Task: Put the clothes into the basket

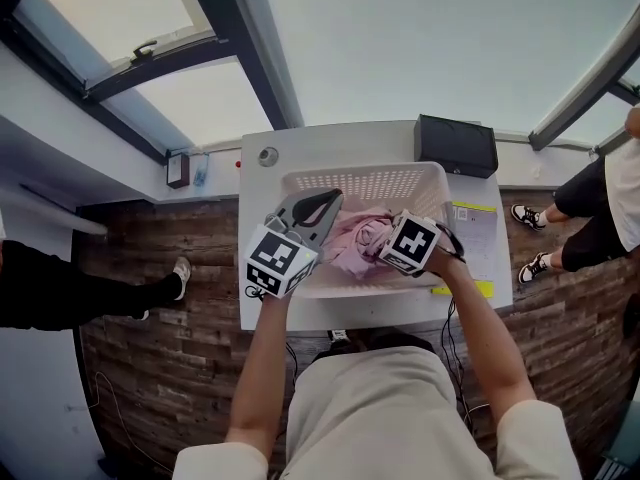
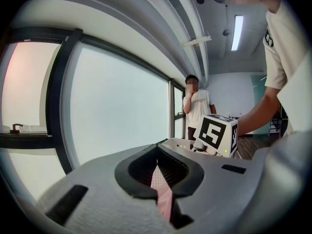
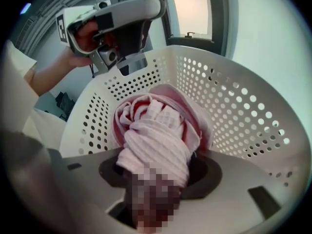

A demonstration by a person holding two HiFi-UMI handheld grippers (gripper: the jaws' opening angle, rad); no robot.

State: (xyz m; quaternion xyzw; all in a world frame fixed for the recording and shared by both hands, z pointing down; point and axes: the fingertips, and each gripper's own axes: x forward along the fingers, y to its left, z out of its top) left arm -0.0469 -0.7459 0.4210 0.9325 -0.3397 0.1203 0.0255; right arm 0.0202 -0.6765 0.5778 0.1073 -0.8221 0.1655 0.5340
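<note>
Your right gripper (image 3: 156, 177) has its jaws closed on the pink ribbed garment (image 3: 155, 133). The cloth is bunched thick between them and spills forward into the white perforated laundry basket (image 3: 239, 89). Only the right gripper view shows this grip; from the head view the marker cube (image 1: 412, 240) covers the jaws.

Your left gripper (image 2: 159, 168) has its jaws together. A thin pink sliver shows in the seam, and I cannot tell whether it is cloth or the pad itself. No other view settles it. The right gripper view sees this gripper from the front, raised above the basket's far rim in your hand, with nothing hanging from it.

The left gripper view looks away from the basket, towards the window (image 2: 117, 106) and a person (image 2: 197, 105) standing beyond it, so the gripper is tilted up. The right gripper points down into the basket.

From the head view, both your bare forearms reach forward. The left runs straight to the basket's near left corner, and the right angles inward to its near right side. The garment lies in the basket on the white table (image 1: 300, 146), with a black box (image 1: 456, 145) beyond.
</note>
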